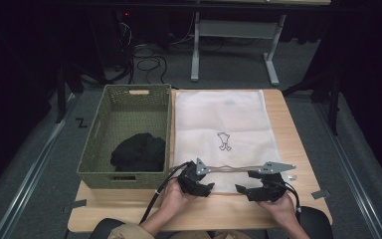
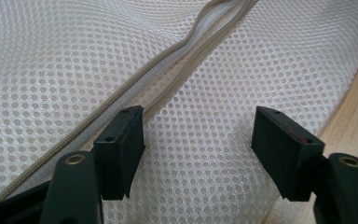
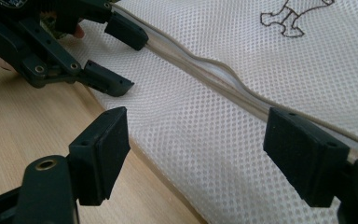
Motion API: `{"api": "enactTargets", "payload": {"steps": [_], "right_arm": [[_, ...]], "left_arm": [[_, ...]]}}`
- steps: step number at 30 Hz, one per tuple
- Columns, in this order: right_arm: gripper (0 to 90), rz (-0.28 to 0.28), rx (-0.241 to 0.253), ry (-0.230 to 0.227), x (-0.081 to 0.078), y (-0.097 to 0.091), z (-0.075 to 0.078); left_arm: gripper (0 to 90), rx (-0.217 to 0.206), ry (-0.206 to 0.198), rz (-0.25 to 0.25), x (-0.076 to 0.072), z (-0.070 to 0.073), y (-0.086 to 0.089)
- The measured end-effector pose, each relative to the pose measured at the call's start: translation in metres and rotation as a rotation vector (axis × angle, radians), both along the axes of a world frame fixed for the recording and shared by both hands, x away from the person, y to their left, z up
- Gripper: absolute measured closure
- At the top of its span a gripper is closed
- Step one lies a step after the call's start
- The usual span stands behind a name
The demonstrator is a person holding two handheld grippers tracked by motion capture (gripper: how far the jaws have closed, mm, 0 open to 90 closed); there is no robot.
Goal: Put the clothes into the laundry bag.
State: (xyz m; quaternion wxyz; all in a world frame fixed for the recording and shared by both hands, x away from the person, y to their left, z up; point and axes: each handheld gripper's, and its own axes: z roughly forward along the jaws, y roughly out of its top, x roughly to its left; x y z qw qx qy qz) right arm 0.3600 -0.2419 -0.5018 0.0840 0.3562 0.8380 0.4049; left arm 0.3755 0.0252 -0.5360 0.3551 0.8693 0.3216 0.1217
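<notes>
A white mesh laundry bag lies flat on the wooden table, with a small line drawing on it. Its beige zipper runs along the near edge. My left gripper hovers open over the bag's near left corner. In the left gripper view the gripper has one pad over the zipper and mesh between the jaws, unpinched. My right gripper stands open near the bag's near right part. In the right gripper view its jaws straddle the mesh edge, and the left gripper shows farther off.
A green woven basket stands left of the bag and holds a black garment. Bare wood shows along the table's near edge and right side. Beyond the table are a grey floor, cables and a white desk frame.
</notes>
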Motion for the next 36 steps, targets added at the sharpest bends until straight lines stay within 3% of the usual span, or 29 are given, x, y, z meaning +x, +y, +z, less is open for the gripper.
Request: {"api": "enactTargets", "payload": {"steps": [7, 9, 15, 25, 36], "right_arm": [[22.0, 0.022, -0.001, -0.007, 0.006, 0.008, 0.008], [30.7, 0.022, -0.012, -0.037, 0.009, 0.011, 0.011], [36.4, 0.013, -0.027, -0.058, 0.016, 0.015, 0.014], [37.1, 0.003, -0.101, -0.075, 0.035, 0.031, 0.009], [36.4, -0.008, -0.134, -0.081, 0.053, 0.049, -0.003]], "left_arm": [[34.5, 0.001, 0.001, 0.0, 0.0, 0.0, 0.0], [34.5, 0.001, 0.004, 0.001, 0.0, 0.0, 0.0], [34.5, 0.003, 0.006, 0.0, 0.0, 0.001, 0.0], [34.5, 0.01, 0.011, -0.001, 0.001, 0.001, -0.001], [34.5, 0.011, 0.012, 0.0, 0.001, 0.001, -0.001]]}}
